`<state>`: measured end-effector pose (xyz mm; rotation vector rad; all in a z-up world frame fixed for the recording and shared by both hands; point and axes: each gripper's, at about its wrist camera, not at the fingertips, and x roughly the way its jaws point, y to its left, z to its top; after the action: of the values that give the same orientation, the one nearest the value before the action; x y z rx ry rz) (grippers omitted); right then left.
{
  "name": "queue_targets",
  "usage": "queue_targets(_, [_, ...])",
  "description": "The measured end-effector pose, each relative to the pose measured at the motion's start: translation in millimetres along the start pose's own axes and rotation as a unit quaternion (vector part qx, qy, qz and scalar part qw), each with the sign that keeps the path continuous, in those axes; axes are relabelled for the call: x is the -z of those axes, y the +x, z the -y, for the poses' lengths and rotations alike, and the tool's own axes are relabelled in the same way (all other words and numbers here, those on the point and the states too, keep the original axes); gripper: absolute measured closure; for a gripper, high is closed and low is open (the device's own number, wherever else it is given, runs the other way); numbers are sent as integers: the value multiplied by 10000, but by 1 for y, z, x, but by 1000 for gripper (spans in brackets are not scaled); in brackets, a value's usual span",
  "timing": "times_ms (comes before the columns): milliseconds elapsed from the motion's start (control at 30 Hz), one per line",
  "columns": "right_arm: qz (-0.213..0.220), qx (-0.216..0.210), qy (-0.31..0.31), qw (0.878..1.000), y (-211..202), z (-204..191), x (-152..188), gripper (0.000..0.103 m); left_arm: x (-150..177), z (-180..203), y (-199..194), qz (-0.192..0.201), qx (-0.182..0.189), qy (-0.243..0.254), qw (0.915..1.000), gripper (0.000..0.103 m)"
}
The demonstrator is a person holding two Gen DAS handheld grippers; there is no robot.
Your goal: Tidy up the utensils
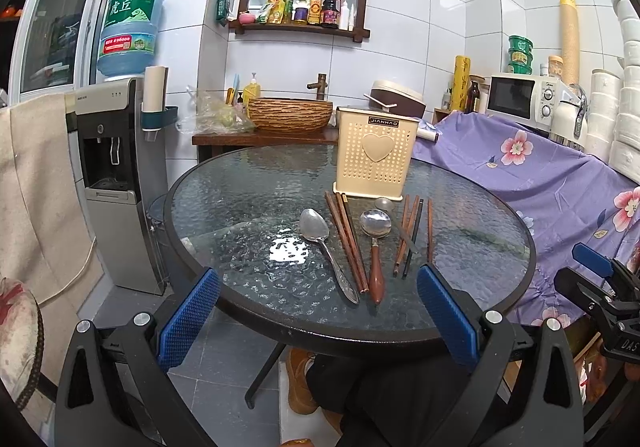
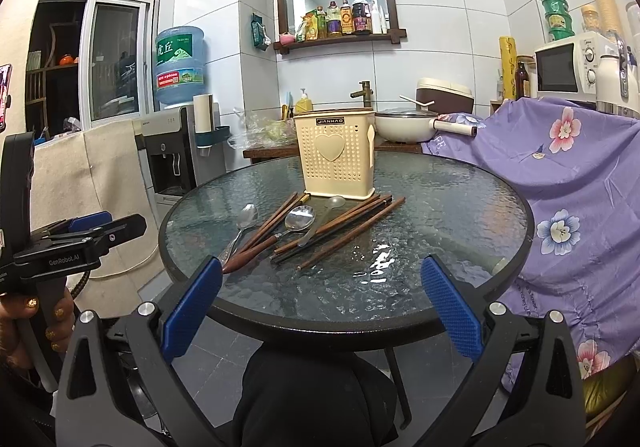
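Nothing sorted yet: spoons (image 1: 314, 228), chopsticks (image 1: 347, 243) all flat mid-table (image 1: 224, 207), just before holder (image 1: 374, 153) near far edge. Both left gripper (image 1: 318, 307) and right gripper (image 2: 322, 301) spread wide, empty, hovering off near edge. All utensils left to load.

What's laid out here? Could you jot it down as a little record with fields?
surface: round glass table
holder: cream utensil holder, upright at the table's far side
spoons: all-metal spoon, wooden-handled spoon, clear spoon, all flat on the glass
chopsticks: wooden chopsticks loose in front of the holder
left gripper: open, holding nothing
right gripper: open, holding nothing
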<state>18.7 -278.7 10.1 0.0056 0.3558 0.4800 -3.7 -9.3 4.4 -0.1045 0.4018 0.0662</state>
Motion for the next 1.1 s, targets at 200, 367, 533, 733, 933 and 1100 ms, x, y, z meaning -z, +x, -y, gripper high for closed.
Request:
queue_targets(200, [0,-8,-3,10000,-1,0,1,5,0,0,0,5,5,3,10000,6])
queue_targets(367, [-18,-6,9,10000,1,0,2,5,-1,-1,-1,-12,10,19,10000,6])
queue_targets(533, [-31,-14,15,10000,2,-1,2,5,-2,-2,-1,-33,-9,32,10000,6])
queue_targets(733, [-32,-7,21,10000,1,-1,2,5,-3,-2,1,-51,-11,29,10000,6])
queue_targets(933, [-50,-9,25,10000,2,-1,2,5,-2,-1,2,-66,-18,64,10000,6])
queue_targets(1100, [-71,-18,32,10000,3,-1,2,5,-2,-1,3,-77,-12,73,9999,6])
